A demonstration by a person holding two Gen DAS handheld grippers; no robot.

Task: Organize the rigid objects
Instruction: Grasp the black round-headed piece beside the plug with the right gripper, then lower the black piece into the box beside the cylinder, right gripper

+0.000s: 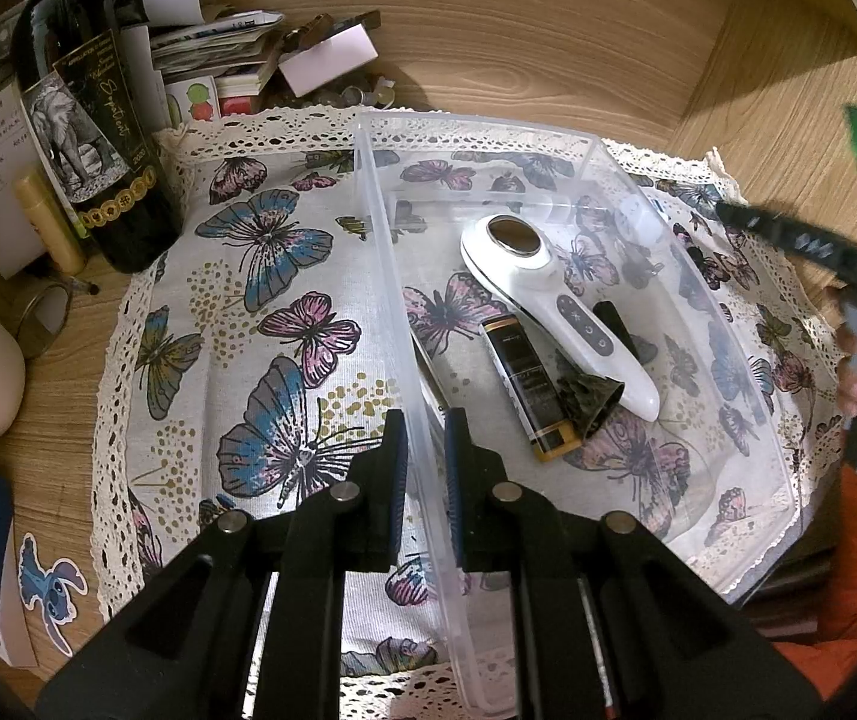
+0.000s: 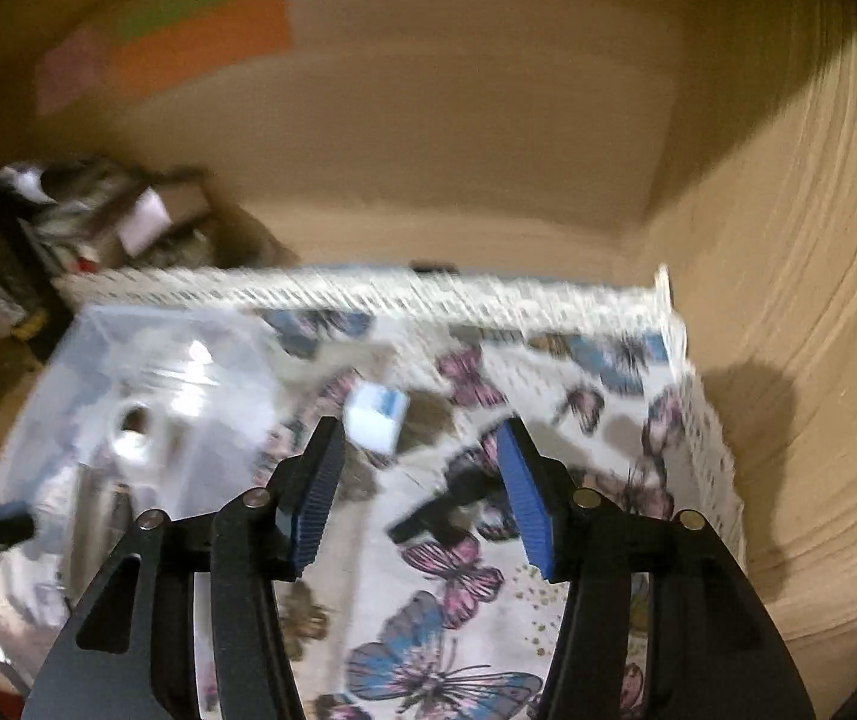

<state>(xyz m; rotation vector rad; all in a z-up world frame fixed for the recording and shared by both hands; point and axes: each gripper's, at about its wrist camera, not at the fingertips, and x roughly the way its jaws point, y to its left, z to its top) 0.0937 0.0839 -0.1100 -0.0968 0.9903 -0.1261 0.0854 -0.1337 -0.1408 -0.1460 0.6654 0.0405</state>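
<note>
A wood-grain surface (image 1: 548, 30) carried a butterfly-print cloth (image 1: 284, 276) with lace edging, and clutter of papers and a dark wine bottle (image 1: 86, 120) stood at its far left corner. On the cloth sat a clear plastic bin (image 1: 728, 300). The left claw (image 1: 426, 450) was narrowed around the bin's near-left wall, one pad outside and one inside; whether the pads truly pinched the wall could not be told. Inside the bin lay a white handheld device (image 1: 554, 306), a black-and-gold box (image 1: 533, 384) and a dark crumpled pouch (image 1: 590, 402), close together and partly overlapping.

The right claw (image 2: 422, 492) stood wide and empty above the cloth. The right view was blurred. A small white-and-blue box (image 2: 375, 420) lay on the cloth just beyond the claw's left finger, beside the bin; a dark object (image 2: 440, 510) lay between and below the fingers.

The likely step was fetching a loose item. It would go best with the bin kept steady, the claw centred over one item and closed squarely across its short sides
</note>
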